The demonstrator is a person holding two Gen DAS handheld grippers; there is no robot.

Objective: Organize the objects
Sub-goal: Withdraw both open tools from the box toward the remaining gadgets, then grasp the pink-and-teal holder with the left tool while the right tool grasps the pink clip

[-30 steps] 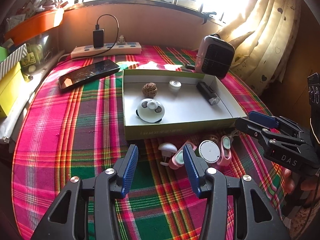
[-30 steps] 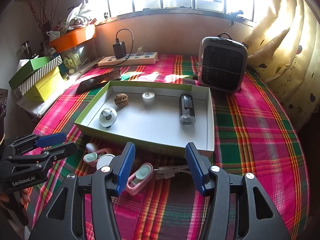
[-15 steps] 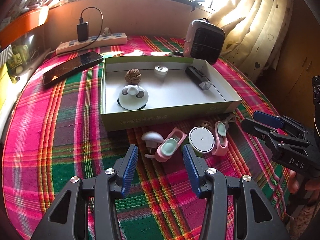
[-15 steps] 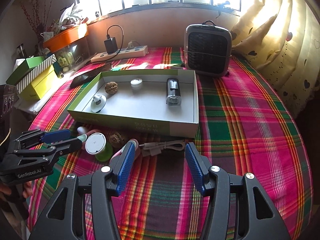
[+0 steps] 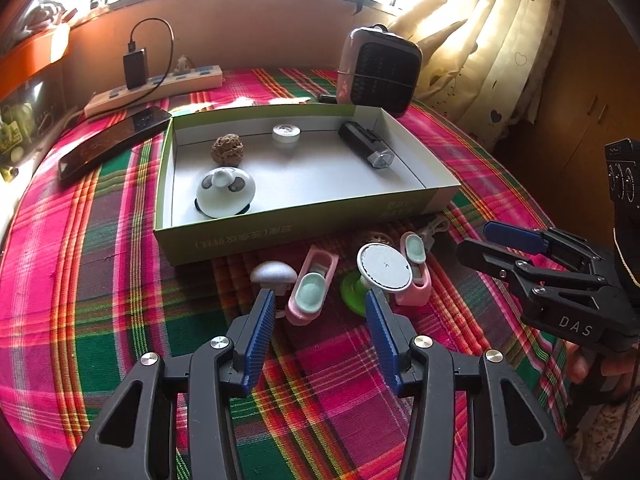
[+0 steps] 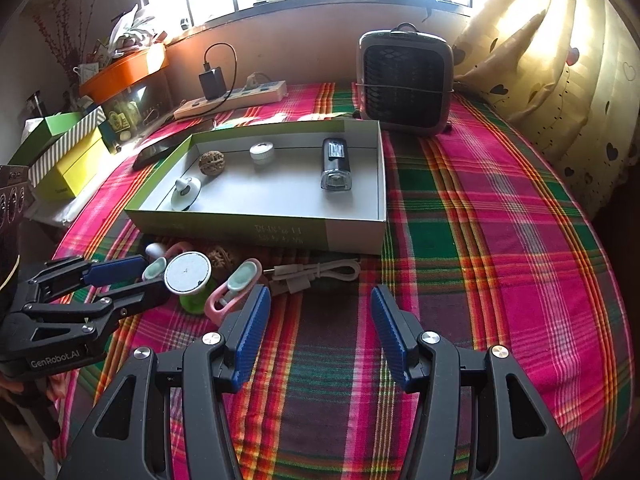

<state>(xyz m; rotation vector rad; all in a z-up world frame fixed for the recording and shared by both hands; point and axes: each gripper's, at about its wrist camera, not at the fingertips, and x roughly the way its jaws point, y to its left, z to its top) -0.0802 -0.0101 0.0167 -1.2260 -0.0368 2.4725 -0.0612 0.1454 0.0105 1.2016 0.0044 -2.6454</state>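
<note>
A shallow green box point(image 5: 280, 236) point(image 6: 352, 234) holds a panda-faced disc point(image 5: 225, 192), a walnut point(image 5: 227, 146), a small white cap point(image 5: 286, 132) and a black flashlight point(image 5: 364, 144). In front of it lie a grey mushroom piece point(image 5: 273, 274), two pink toy toilets point(image 5: 312, 294) point(image 5: 414, 276), a green spool with a white round top point(image 5: 384, 268) point(image 6: 188, 272), a second walnut point(image 6: 222, 258) and a white cable point(image 6: 320, 272). My left gripper point(image 5: 320, 316) is open, just short of the nearer toilet and spool. My right gripper point(image 6: 316, 312) is open and empty, near the cable.
A small heater point(image 6: 406, 84) stands behind the box. A power strip with a charger point(image 5: 156, 84) and a phone point(image 5: 114, 142) lie at the back left. Green and yellow boxes point(image 6: 64, 152) stand at the left edge. A curtain point(image 6: 560, 80) hangs on the right.
My left gripper has moved forward toward the small items in front of the box. My right gripper has drawn back and right, away from the box. Both stay open.
</note>
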